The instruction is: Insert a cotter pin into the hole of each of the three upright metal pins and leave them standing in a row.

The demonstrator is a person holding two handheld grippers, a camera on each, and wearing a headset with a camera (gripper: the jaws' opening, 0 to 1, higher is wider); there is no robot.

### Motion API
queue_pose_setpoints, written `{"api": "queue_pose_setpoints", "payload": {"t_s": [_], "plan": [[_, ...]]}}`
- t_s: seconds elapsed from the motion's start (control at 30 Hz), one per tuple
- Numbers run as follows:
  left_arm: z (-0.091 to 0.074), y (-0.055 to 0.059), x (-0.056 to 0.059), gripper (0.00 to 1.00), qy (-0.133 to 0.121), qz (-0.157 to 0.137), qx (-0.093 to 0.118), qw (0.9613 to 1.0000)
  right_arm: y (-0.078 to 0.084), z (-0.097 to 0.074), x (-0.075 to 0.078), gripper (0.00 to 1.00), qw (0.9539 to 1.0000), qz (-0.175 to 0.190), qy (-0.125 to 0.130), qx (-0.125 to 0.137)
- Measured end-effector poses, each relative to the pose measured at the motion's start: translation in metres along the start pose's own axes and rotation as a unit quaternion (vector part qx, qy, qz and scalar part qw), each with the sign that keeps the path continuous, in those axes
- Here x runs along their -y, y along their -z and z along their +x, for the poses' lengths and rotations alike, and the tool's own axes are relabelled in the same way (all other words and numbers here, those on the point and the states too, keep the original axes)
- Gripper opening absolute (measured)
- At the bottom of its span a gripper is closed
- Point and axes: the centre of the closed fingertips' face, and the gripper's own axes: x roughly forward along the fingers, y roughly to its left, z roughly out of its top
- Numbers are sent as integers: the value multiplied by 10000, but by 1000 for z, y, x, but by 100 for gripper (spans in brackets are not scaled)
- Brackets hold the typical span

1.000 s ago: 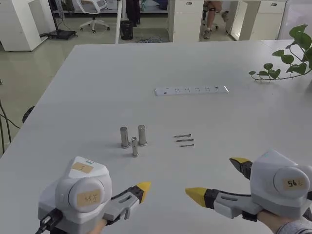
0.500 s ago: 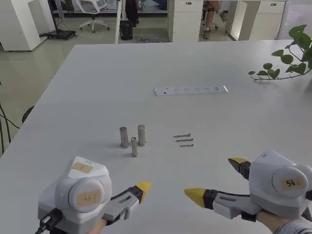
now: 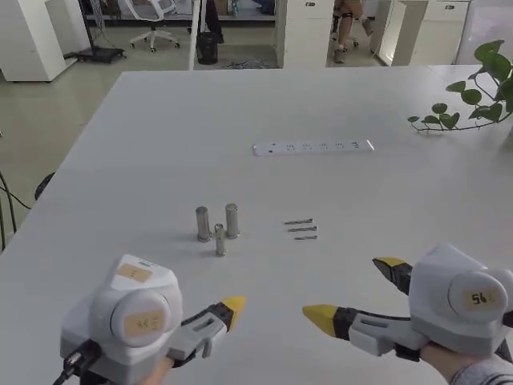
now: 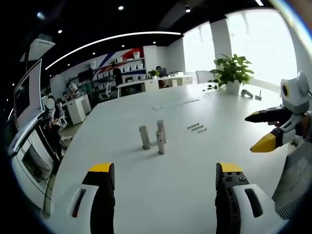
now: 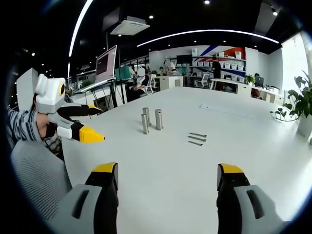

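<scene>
A white power strip (image 3: 314,147) lay flat on the white table (image 3: 144,136), and everything else is placed from it. The three metal pins (image 3: 218,226) stood upright on the person's side of the strip, a little to the left of its left end. They were clustered, not lined up: two stood side by side, and the third, which looked shorter, stood just in front of the gap between them. Their holes were too small to make out.

The three cotter pins (image 3: 303,230) lay flat on the table, on the near side of the strip's left half. They lay parallel, one just behind the other, and apart from the metal pins. None appeared to be fitted into a metal pin.

The left gripper (image 4: 165,170) hovered well to the near side of the strip, past the metal pins and left of them. Its yellow-tipped jaws were spread wide with nothing between them. The right gripper (image 3: 355,290) hung equally far to the near side, under the strip's right end, with its jaws likewise spread and empty. Neither touched a pin.

A leafy plant (image 3: 479,87) stood beyond the strip's right end, near the table's edge.
</scene>
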Motion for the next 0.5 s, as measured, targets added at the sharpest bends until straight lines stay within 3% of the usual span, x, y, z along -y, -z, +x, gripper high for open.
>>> {"api": "queue_pose_setpoints", "payload": {"t_s": [0.5], "plan": [[-1, -2, 0, 80, 13, -23, 42, 10000, -5, -1, -2, 80, 9999, 64, -33, 90]]}}
